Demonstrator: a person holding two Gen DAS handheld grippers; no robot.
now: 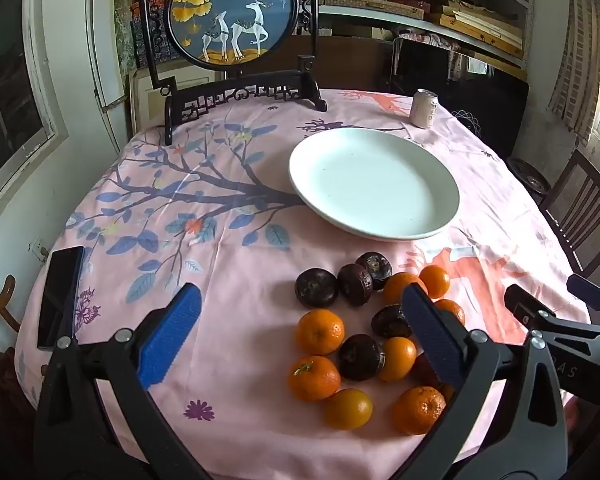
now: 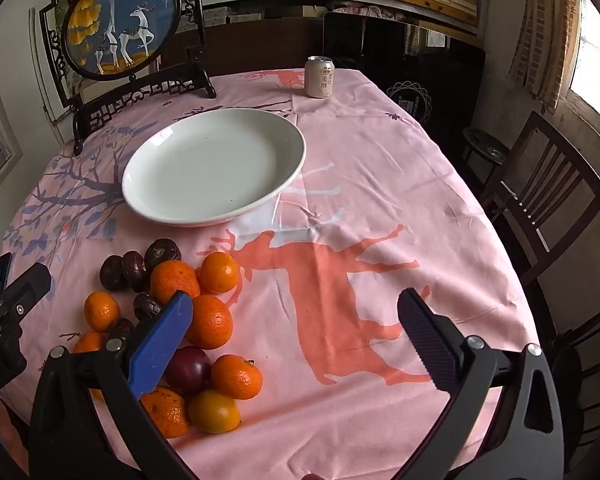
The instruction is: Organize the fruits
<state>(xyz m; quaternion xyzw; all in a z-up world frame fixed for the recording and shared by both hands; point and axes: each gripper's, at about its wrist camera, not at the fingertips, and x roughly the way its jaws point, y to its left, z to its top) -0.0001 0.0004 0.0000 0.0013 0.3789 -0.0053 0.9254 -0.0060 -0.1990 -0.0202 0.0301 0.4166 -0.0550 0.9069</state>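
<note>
The left gripper (image 1: 300, 320) is nearest, with its two blue fingers spread wide and nothing between them. It hangs over the near side of the fruit pile. The right gripper (image 2: 296, 320) is spread wide too and holds nothing. It hangs over bare pink tablecloth (image 2: 380, 168), just right of the pile. On the left gripper's body, seen from the right camera, a few small white letters show, but they are cut off at the edge.

The fruits lie in a heap on the cloth, near the front edge. There are many oranges (image 1: 320, 331) and some dark purple fruits (image 1: 316, 287), all touching or close together. One dark red round fruit (image 2: 189, 369) sits among the oranges.

A black phone (image 1: 60, 296) lies flat at the left edge of the table.

Farther back is a big white plate (image 1: 440, 184). Nothing is in it.

At the far side stands a pale can (image 2: 319, 77) with Chinese writing on it. Far left stands a round picture of two white deer (image 1: 233, 12) in a dark wooden stand.
</note>
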